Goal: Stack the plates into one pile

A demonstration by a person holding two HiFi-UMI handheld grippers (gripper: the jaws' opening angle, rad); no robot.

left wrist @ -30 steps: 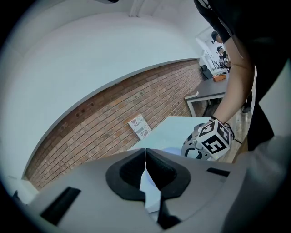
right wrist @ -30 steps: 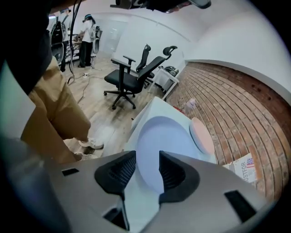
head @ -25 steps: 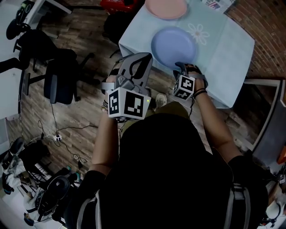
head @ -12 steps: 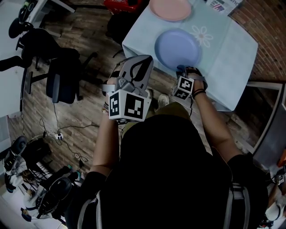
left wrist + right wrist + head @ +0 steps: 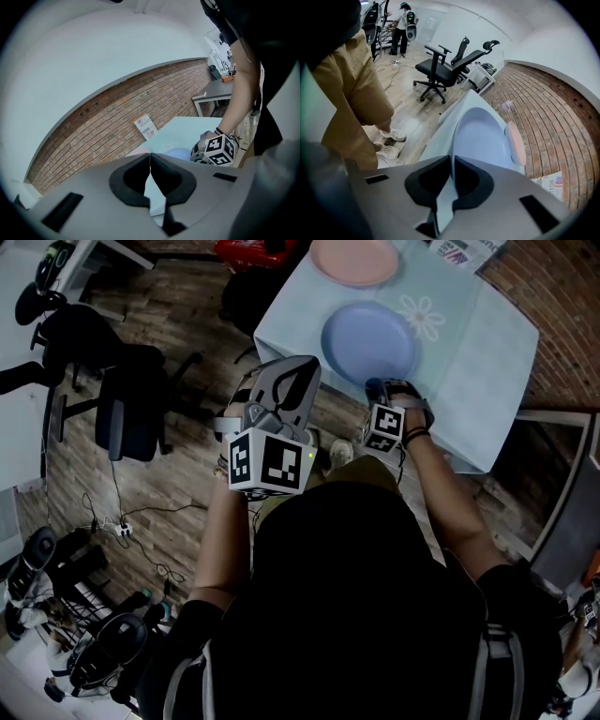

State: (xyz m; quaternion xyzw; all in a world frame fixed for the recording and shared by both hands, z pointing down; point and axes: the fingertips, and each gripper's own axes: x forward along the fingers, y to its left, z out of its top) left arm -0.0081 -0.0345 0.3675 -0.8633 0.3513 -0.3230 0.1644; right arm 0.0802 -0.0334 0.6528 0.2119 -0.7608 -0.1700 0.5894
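Nipping blue plate at table's near edge
Seemingly clamping its rim with right gripper, jaws just closing; holding left gripper clenched, empty.

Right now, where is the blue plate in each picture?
Head view: the blue plate is in the upper middle, a little right of centre.
Left gripper view: only a small blue sliver shows, low and just right of centre.
Right gripper view: it is big and fills the middle.
Shared landmark: the pink plate sits right next to the blue one in every view.
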